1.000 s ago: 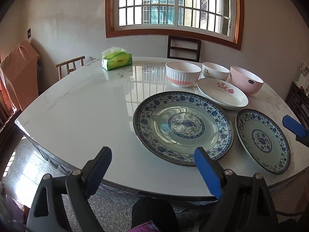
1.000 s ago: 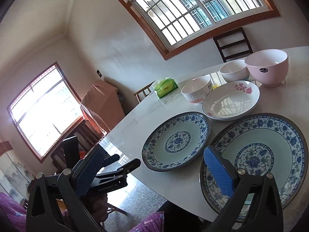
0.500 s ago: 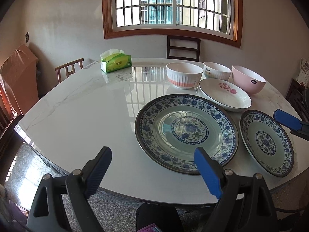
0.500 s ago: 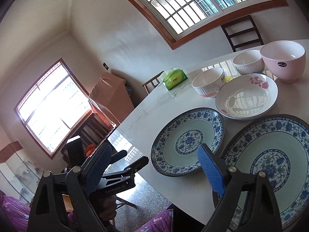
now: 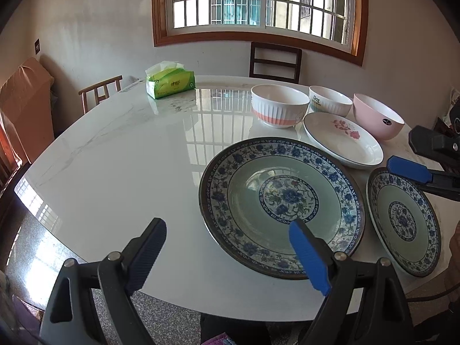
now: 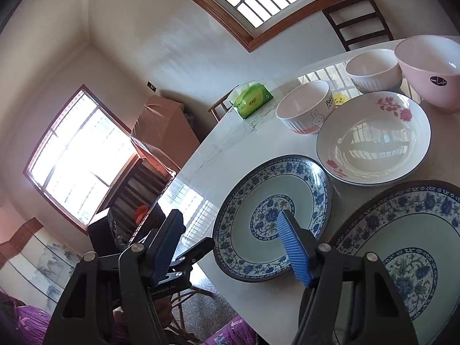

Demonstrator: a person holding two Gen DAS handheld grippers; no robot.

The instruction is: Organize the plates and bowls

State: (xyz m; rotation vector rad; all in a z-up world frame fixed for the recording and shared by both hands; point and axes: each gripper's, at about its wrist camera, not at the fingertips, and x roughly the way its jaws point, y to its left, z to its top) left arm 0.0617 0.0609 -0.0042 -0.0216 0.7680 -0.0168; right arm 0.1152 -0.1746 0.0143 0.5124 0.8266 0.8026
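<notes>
Bench (image 5: 120, 172): large blue plate (image 5: 281, 204), small blue plate (image 5: 402, 221), rose plate (image 5: 342, 141) and three bowls (image 5: 279, 105) behind. Left tongs (image 5: 230, 256) and right tongs (image 6: 230, 247) both spread, holding nothing.

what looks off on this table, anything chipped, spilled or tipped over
Nothing stands out. The three plates, big blue one, small blue one and flowered white one, lie flat and apart on the table. The three bowls stand upright and empty. No spills or chips show.
</notes>
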